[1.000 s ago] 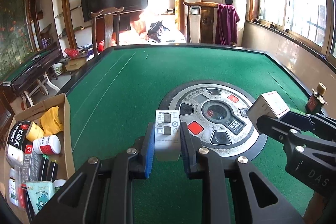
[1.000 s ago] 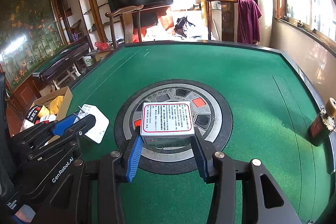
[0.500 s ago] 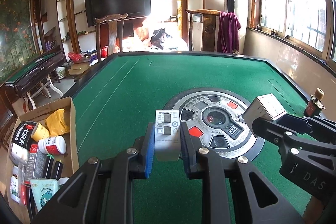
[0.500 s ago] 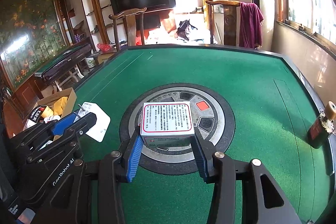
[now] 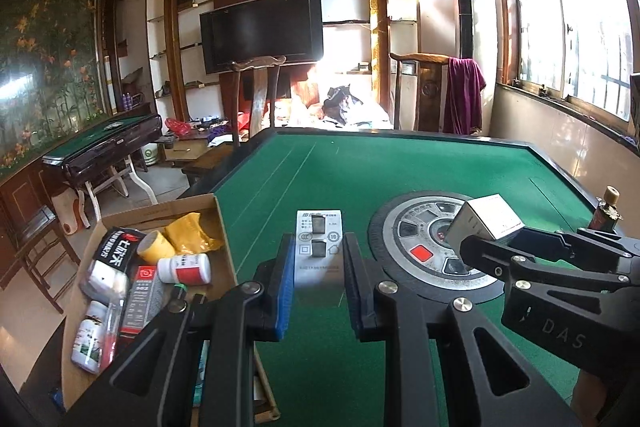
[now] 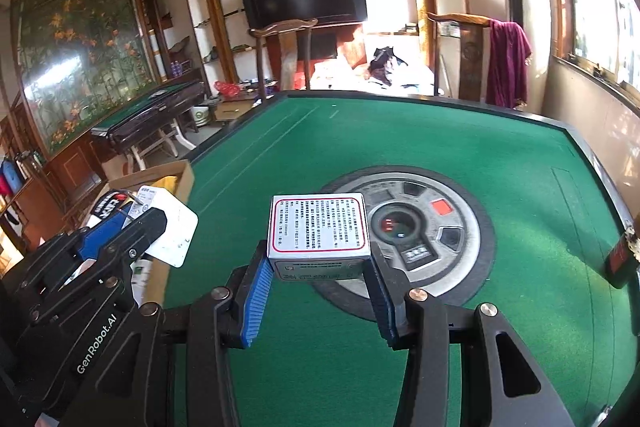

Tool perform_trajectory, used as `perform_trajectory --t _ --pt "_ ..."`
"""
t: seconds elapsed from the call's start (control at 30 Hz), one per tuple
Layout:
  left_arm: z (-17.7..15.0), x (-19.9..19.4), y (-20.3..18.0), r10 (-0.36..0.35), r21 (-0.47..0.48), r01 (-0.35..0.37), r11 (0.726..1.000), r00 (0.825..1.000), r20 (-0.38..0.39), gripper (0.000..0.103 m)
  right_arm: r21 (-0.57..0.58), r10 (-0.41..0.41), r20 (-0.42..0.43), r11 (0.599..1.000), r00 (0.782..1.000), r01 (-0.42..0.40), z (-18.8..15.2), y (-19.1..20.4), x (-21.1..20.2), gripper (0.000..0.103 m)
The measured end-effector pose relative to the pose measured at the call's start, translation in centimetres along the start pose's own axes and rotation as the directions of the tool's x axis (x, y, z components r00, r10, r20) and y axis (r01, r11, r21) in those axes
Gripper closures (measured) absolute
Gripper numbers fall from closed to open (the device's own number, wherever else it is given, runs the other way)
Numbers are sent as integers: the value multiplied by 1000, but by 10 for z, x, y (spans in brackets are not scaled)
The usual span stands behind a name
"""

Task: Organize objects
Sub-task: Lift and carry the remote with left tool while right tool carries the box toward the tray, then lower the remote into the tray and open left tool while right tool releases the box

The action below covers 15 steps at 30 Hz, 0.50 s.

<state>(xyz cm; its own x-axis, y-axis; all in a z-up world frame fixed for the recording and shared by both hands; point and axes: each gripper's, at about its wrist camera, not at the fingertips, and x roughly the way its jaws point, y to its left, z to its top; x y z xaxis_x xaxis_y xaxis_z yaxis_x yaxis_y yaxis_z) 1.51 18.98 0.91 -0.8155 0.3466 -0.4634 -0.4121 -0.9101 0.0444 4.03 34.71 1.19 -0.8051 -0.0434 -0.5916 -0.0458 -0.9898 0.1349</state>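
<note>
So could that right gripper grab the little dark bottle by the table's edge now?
Probably not yet: the right gripper is shut on a printed white box, so its jaws are full. The path across the felt to the bottle looks clear.

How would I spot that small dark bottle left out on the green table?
Start at the round metal panel in the middle of the green table. Look toward the window-side edge: the bottle stands upright there, alone. It is dark with a tan stopper and a red label, unlike the white boxes held in the grippers.
</note>
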Motion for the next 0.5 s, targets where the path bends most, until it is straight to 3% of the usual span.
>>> perform_trajectory --t 0.5 --pt "-25 -18 118 140 -148 -146 978 989 -47 81 -116 129 -63 984 990 -135 -1 113 43 53"
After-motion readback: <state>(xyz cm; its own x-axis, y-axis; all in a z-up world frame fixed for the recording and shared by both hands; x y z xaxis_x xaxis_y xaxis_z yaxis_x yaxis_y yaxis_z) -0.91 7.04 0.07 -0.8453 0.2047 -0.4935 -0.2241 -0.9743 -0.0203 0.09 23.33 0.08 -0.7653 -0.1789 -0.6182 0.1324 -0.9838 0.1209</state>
